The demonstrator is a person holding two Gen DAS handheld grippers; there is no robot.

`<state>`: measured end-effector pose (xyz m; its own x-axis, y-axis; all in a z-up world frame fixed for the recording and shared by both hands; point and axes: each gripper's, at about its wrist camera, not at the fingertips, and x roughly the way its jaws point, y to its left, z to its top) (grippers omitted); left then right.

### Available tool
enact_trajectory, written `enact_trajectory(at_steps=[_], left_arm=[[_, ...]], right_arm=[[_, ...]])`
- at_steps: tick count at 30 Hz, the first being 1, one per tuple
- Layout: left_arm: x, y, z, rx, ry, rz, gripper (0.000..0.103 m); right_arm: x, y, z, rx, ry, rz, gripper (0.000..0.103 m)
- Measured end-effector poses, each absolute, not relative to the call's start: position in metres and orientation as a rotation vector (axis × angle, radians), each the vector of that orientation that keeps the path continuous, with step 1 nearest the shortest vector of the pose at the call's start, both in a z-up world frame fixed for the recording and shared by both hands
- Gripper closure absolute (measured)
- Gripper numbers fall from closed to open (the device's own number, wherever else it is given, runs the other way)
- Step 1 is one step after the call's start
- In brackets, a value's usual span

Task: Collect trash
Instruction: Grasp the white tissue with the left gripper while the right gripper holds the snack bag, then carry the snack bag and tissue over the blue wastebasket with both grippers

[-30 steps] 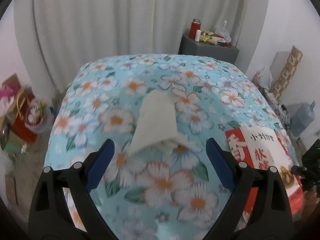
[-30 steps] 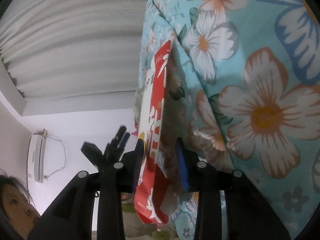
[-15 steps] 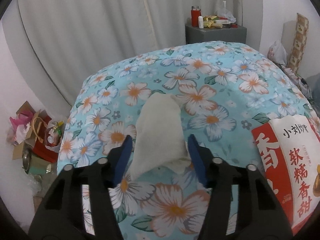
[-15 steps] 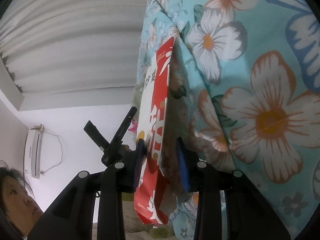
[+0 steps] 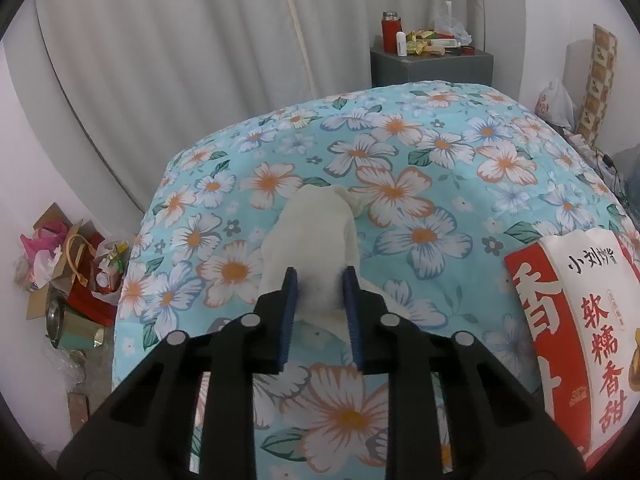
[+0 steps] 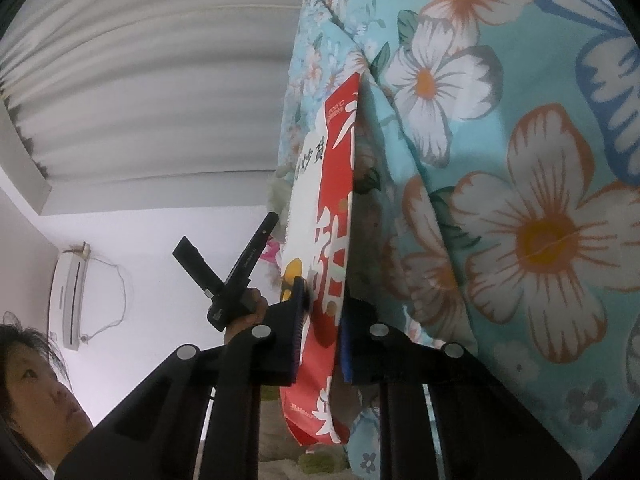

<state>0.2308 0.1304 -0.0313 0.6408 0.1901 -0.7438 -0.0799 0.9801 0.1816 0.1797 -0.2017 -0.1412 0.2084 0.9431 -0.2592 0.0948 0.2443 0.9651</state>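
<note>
**Tissue lined up along the left hand-held gripper, snack bag edge-on in the right**

In the left wrist view, a crumpled white tissue (image 5: 310,240) is seen lying on the floral bedspread (image 5: 440,168) near the bed's left side. Its long axis runs straight away from the left hand-held gripper (image 5: 319,300), in line with the fingers, and its near end sits between the two blue pads. The jaws are closing, and the pads are seen pressed against both sides of that near end, so the tissue is judged to be pinched. Most of the tissue lies beyond the fingertips; a lift is therefore expected to be made by one end, with the rest left trailing.

Further right on the bed, a red-and-white snack bag (image 5: 580,320) is visible at the bedspread's right edge, well apart from the tissue. In the right wrist view, the same snack bag (image 6: 332,240) stands edge-on between the pads of the right hand-held gripper (image 6: 322,320), its long axis pointing away along the fingers. These jaws are closing too, and the bag's lower part is clamped between them.
</note>
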Motion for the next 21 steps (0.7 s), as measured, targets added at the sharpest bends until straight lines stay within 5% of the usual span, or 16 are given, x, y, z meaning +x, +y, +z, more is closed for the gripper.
enact_trajectory(at_steps=[21], left_arm=[[0.206,0.140,-0.003,0.049,0.794,0.124,0.099]], right_arm=[[0.184,-0.200,-0.125,1.193,1.136,0.849,0.095]])
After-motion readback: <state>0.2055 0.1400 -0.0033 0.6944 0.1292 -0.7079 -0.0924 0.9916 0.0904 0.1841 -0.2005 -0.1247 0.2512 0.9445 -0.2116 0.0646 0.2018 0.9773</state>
